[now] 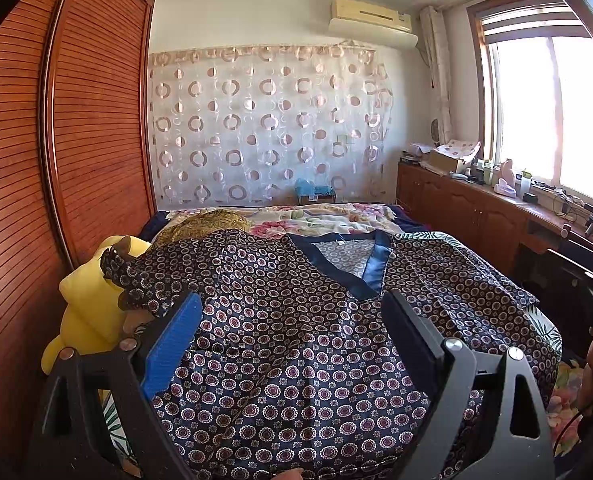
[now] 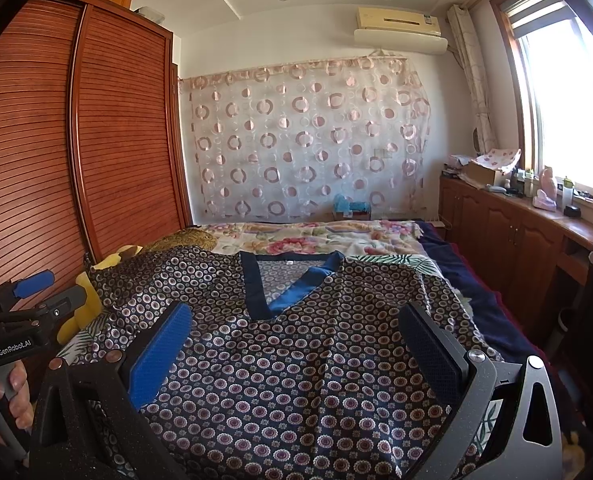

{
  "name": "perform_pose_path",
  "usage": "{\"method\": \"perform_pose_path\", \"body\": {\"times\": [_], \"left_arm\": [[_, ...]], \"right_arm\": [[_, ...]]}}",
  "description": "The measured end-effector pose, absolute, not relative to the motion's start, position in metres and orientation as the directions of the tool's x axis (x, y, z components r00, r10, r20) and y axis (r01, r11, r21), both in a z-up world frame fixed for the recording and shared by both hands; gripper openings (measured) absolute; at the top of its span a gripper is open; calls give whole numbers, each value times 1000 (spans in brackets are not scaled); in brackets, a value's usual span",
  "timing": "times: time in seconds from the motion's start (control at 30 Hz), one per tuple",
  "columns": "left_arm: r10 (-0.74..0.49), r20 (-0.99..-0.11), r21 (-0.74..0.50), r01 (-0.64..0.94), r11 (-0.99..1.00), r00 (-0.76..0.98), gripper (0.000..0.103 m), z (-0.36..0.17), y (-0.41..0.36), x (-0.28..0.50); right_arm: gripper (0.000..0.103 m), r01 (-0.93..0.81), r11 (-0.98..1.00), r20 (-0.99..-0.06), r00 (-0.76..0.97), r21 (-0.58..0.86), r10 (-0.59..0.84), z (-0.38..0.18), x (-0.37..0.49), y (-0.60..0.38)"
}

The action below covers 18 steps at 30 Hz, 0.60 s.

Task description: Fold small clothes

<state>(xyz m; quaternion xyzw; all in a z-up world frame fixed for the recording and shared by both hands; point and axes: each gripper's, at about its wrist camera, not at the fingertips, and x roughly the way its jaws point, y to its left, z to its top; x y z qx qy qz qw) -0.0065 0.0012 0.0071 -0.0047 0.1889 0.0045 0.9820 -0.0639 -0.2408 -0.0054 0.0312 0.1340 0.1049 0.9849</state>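
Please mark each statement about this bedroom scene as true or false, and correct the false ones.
1. The patterned shirt lies spread on the bed. True.
2. The shirt's collar is red. False: it is blue and V-shaped.
3. The left gripper is open with nothing held. True.
4. The right gripper is clamped on a sleeve. False: it is open above the shirt.
5. A yellow plush toy sits beside the wardrobe. True.
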Motion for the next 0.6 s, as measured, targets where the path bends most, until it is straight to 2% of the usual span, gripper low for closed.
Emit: {"method": "perform_pose_path", "body": {"times": [0.6], "left_arm": [[10, -372, -5, -13, 1000, 928, 92, 7, 2, -5]], "right_arm": [[103, -197, 976, -259, 942, 90, 214, -5, -65, -240]]}}
